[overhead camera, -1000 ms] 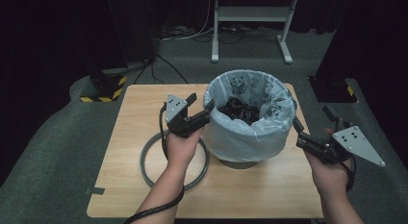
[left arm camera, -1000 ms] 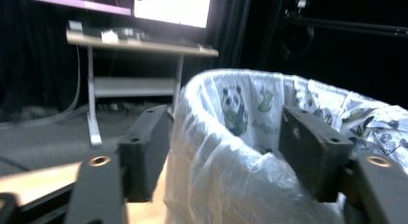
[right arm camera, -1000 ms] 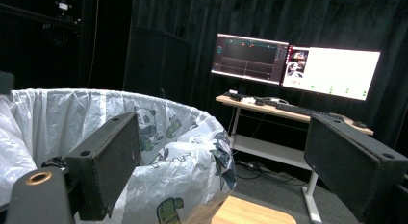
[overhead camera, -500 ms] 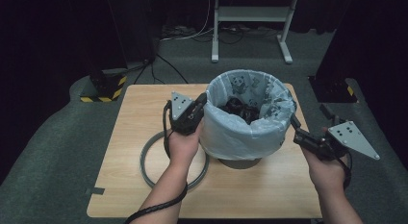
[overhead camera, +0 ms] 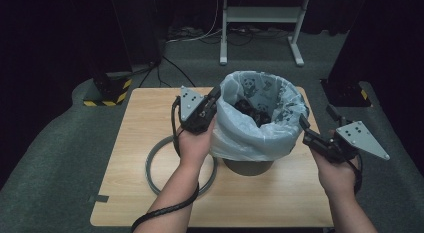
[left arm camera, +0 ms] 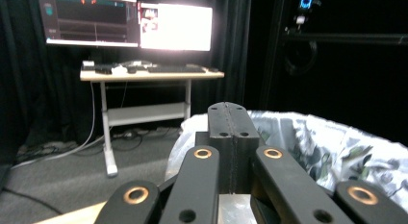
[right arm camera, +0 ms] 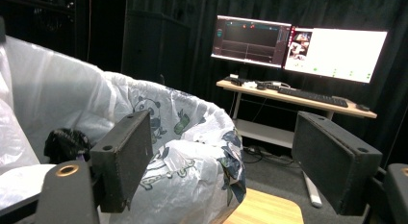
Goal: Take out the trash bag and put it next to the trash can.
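Left claw (overhead camera: 214, 94) pressed together at the bag (overhead camera: 260, 128) rim; right claw (overhead camera: 303, 124) spread, closing.

A grey ring (overhead camera: 165, 163) lay flat on the wooden table (overhead camera: 145, 118). Beyond it stood a white desk frame (overhead camera: 260, 23) and a yellow-black striped base (overhead camera: 107, 93). Two lit monitors (right arm camera: 298, 43) and a keyboard (right arm camera: 312, 95) sat on a desk (left arm camera: 149, 76).
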Available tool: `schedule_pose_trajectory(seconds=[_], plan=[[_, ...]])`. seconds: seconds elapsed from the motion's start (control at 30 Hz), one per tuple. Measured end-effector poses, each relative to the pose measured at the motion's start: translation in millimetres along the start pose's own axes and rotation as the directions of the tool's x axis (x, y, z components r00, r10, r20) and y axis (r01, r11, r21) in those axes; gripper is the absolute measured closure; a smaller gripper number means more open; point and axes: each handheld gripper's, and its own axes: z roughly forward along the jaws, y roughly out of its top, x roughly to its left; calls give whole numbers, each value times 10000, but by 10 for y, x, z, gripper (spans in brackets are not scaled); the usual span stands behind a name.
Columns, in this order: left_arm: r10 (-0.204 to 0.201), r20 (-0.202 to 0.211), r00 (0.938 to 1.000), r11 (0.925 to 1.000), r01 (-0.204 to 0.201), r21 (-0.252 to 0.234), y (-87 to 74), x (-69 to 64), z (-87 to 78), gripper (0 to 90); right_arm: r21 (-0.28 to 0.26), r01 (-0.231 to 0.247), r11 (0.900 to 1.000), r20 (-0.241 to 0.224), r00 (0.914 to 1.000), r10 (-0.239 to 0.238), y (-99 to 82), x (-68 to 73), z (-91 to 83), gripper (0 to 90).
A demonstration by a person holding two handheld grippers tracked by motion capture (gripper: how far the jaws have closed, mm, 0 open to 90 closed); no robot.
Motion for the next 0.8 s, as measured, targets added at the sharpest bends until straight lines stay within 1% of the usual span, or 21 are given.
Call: schedule_pose_trajectory(seconds=[0.07, 0.17, 0.23, 0.3, 0.37, 0.5, 0.57, 0.67, 0.7, 0.73, 0.8], plan=[[58, 40, 10000, 10000, -57, -52, 10, -12, 3, 900, 58, -57, 10000, -5, 10000, 57, 0, 1, 26, 231], [38, 100, 9999, 10000, -37, -74, 2, -20, 8, 900, 436, -148, 9989, 31, 9999, 147, -18, 17, 114, 262], [28, 148, 9999, 10000, -27, -81, -8, -23, 8, 900, 648, -306, 9974, -19, 9995, 308, -33, 22, 180, 283], [15, 210, 9998, 10000, -13, -84, -24, -20, 3, 900, 865, -418, 9954, -16, 9991, 421, -37, 24, 231, 336], [-61, 251, 9997, 9999, 63, -86, -36, -14, -1, 900, 1068, -485, 9931, 109, 9988, 476, -32, 24, 279, 370], [-56, 262, 9996, 9999, 59, -117, -55, 5, -13, 900, 1551, -681, 9856, 277, 9975, 646, -9, 28, 371, 438], [-39, 244, 9997, 9999, 42, -131, -67, 9, -25, 900, 1772, -837, 9806, 339, 9963, 789, 8, 39, 396, 494], [-39, 226, 9997, 9999, 43, -141, -79, 25, -36, 900, 2037, -917, 9747, 427, 9955, 847, 33, 69, 418, 558], [-85, 218, 9997, 9999, 89, -148, -83, 28, -38, 900, 2080, -904, 9739, 422, 9956, 835, 38, 82, 423, 588], [-113, 208, 9997, 9998, 116, -152, -89, 34, -42, 900, 2103, -839, 9740, 451, 9961, 761, 42, 93, 427, 595], [-109, 187, 9998, 9998, 112, -153, -100, 46, -46, 900, 2194, -818, 9722, 654, 9955, 690, 54, 110, 433, 633]])
